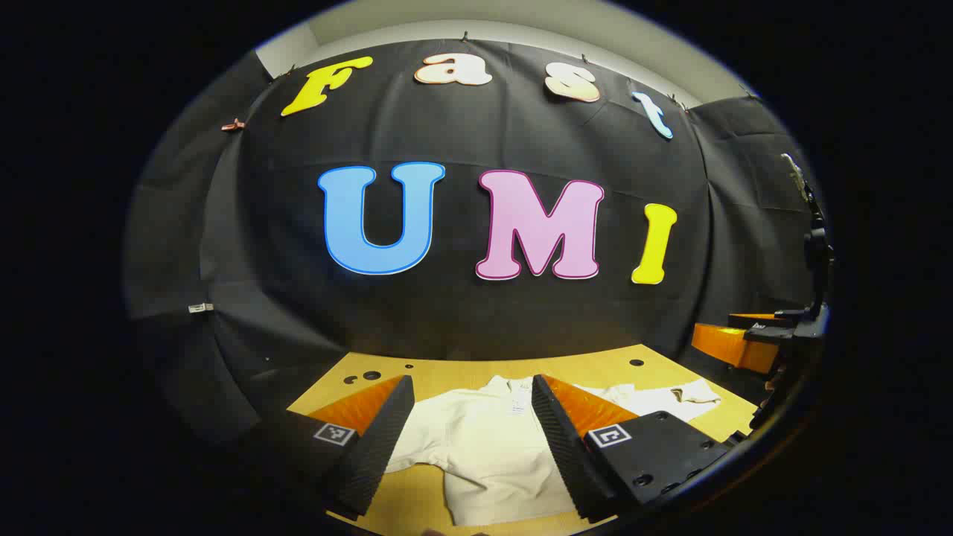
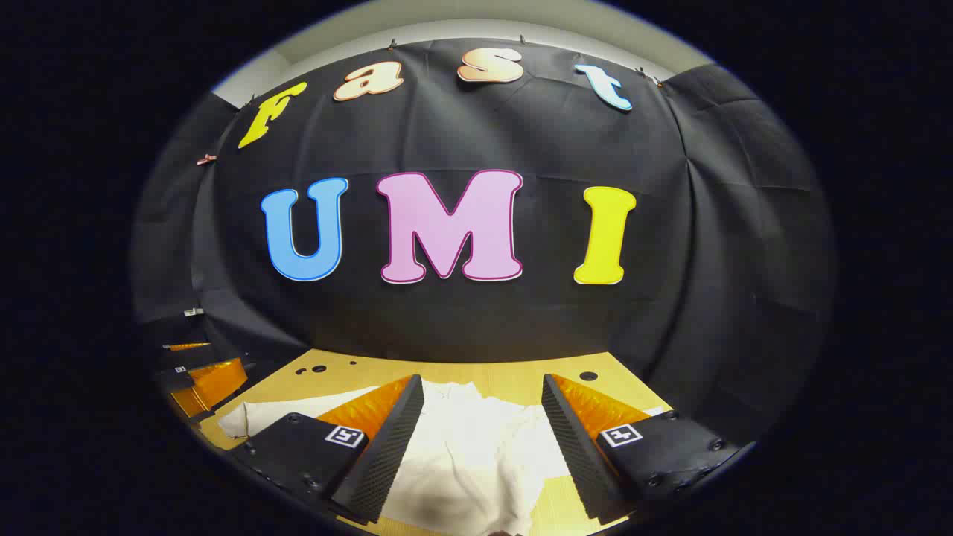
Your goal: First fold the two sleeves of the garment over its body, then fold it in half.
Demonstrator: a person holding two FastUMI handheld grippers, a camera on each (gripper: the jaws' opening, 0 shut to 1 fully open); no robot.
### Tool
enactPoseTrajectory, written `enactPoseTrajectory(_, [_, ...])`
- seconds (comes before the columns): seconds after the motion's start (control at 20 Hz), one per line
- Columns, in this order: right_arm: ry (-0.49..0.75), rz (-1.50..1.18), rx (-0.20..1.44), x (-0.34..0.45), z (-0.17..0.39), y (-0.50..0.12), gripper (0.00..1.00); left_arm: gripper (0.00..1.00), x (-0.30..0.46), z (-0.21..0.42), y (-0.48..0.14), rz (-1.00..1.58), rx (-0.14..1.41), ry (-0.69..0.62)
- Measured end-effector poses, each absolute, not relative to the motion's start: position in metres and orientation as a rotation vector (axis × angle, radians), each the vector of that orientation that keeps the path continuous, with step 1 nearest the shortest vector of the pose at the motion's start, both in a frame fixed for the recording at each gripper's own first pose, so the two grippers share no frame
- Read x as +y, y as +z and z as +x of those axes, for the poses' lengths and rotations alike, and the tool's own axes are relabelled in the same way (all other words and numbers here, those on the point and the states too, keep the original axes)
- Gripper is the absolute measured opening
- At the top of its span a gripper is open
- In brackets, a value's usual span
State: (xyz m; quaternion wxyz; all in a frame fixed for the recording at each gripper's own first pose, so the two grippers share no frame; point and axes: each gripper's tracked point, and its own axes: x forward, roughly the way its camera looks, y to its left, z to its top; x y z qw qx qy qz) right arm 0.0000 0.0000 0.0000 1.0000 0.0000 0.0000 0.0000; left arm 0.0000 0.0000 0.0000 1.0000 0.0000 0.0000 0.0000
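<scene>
Cream cloth, the garment (image 1: pixel 484 439) lies spread flat on the wooden surface (image 1: pixel 595 368), collar away from you, both sleeves out to the sides. No fold is made yet, so you are at the first step. Your left tongs (image 1: pixel 470 428) hang released above the body, and your right tongs (image 2: pixel 482 439) are likewise released, gripping nothing. Next you need to drop each to a sleeve (image 1: pixel 681 394) end, pinch it, and carry it over the body. Nothing blocks you; mind the holes (image 1: pixel 636 362) near the far edge.
</scene>
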Motion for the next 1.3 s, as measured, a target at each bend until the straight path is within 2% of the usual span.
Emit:
enactPoseTrajectory(0.95, [-0.003,-0.020,0.063,-0.010,0.017,-0.018,0.98,0.98,-0.010,0.015,-0.013,0.029,0.026,-0.019])
enactPoseTrajectory(1.3, [0.063,-0.082,0.105,-0.001,0.038,-0.032,0.98,0.98,-0.013,0.022,-0.022,0.033,0.063,-0.024])
